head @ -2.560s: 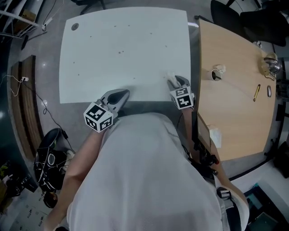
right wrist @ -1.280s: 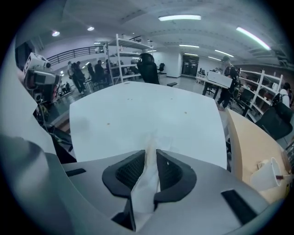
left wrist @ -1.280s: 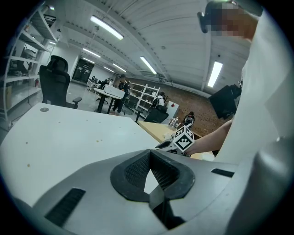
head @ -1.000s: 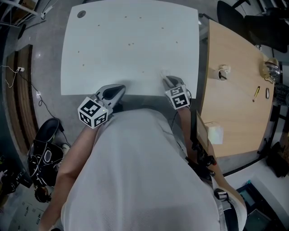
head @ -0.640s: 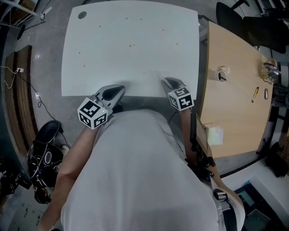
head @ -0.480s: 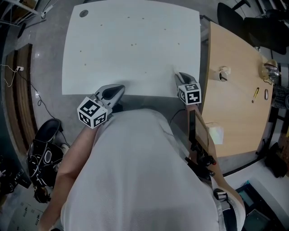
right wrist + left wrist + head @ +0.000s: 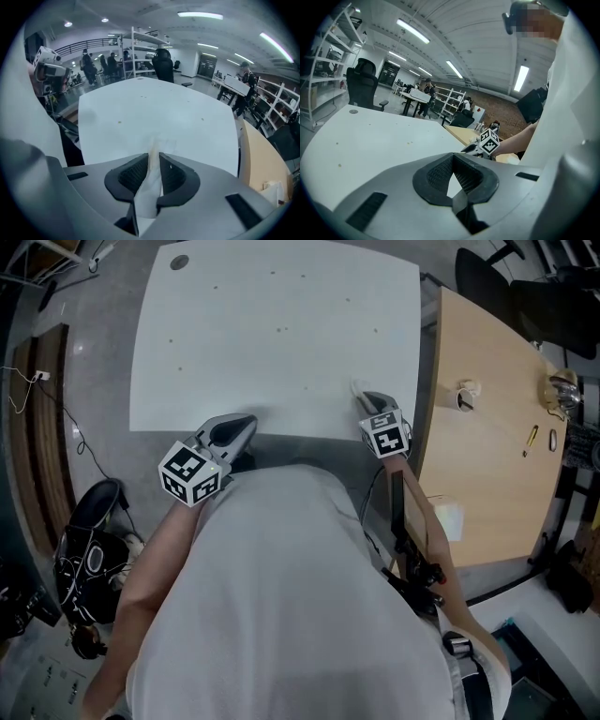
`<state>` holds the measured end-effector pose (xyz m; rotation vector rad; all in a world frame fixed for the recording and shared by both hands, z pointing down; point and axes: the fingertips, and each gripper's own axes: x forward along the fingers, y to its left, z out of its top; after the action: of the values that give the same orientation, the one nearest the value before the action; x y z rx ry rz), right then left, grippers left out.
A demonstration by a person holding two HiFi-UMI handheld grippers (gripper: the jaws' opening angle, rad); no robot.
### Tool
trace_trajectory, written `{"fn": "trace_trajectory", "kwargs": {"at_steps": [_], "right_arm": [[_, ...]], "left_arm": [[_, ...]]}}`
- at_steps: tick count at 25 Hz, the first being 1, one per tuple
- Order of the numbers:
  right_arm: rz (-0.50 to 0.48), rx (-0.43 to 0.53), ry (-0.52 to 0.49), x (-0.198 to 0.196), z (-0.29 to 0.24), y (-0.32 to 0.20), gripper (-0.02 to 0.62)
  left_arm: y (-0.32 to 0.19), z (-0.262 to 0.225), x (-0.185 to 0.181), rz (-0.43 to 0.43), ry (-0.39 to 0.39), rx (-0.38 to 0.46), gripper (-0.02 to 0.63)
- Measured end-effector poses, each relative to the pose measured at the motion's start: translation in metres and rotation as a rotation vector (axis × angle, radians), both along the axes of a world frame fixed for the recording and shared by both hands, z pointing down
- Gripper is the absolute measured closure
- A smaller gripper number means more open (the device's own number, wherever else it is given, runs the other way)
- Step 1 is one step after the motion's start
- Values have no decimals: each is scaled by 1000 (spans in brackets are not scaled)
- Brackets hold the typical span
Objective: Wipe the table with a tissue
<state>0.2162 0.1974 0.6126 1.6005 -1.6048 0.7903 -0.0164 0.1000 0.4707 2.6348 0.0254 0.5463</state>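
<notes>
A white table (image 7: pixel 272 334) carries a few small dark specks (image 7: pixel 279 331). My right gripper (image 7: pixel 367 397) is at its near right corner, shut on a crumpled white tissue (image 7: pixel 358 388) that touches the tabletop. In the right gripper view the tissue (image 7: pixel 149 183) runs up between the black pads (image 7: pixel 171 176) of the right gripper (image 7: pixel 153 157) and sticks out onto the table (image 7: pixel 164 117). My left gripper (image 7: pixel 246 424) rests at the near edge, further left. Seen in its own view, the left gripper (image 7: pixel 453 157) has its tips together with nothing between them.
A wooden table (image 7: pixel 478 456) adjoins on the right, with a tape roll (image 7: pixel 466 395), a pen (image 7: pixel 532 437) and a white box (image 7: pixel 448 518). Dark office chairs (image 7: pixel 497 268) stand at the back right. A black bag (image 7: pixel 89 549) lies on the floor at the left.
My right gripper has slid the tissue a little to the right along the table's near edge. The left gripper has stayed where it was.
</notes>
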Motion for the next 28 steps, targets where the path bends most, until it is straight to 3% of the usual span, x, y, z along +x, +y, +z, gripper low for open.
{"fn": "trace_trajectory", "kwargs": {"at_steps": [4, 7, 10, 14, 19, 28], "right_arm": [[-98, 15, -57, -42, 1, -5, 522], [-164, -10, -212, -75, -1, -2, 522], [-113, 71, -318, -80, -15, -7, 522], [16, 116, -229, -49, -17, -23, 520], [-105, 81, -139, -66, -12, -57, 520], [-163, -31, 52, -76, -1, -72, 522]], "left_arm": [[1, 0, 2, 9, 7, -3, 600], [-3, -2, 1, 3, 14, 0, 600], [-4, -4, -2, -6, 17, 0, 600], [-9, -3, -8, -20, 19, 1, 600], [-17, -4, -19, -41, 23, 5, 600], [-37, -1, -49, -93, 17, -7, 600]]}}
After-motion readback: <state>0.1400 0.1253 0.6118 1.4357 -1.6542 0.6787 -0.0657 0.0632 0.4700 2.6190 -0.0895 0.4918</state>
